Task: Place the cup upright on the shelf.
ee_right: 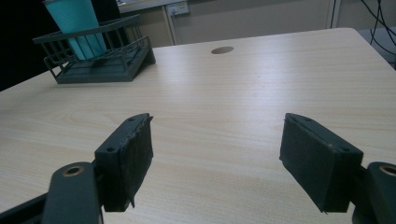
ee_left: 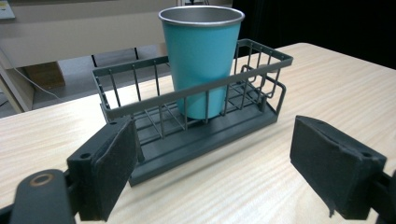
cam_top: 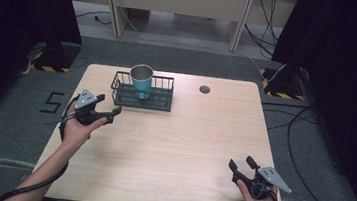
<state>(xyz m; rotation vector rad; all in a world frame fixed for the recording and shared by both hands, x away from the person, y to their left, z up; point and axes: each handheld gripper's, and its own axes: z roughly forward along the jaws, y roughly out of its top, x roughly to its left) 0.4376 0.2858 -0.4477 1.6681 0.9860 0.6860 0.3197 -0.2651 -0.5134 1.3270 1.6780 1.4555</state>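
Observation:
A teal metal cup (cam_top: 142,80) (ee_left: 202,56) (ee_right: 77,25) stands upright in a dark wire basket (cam_top: 161,100) (ee_left: 196,140) (ee_right: 109,67) at the back of the wooden table (cam_top: 172,145). My left gripper (cam_top: 109,103) (ee_left: 212,163) is open, just left of the basket and a little in front of it, and holds nothing. Near the table's front right corner, my right gripper (cam_top: 241,164) (ee_right: 215,158) is open with nothing between its pads, far from the basket.
A round cable hole (cam_top: 205,89) (ee_right: 222,50) sits in the tabletop right of the basket. Dark curtains flank the table, cables (cam_top: 293,137) lie on the floor at the right, and a wooden bench (cam_top: 177,0) stands behind.

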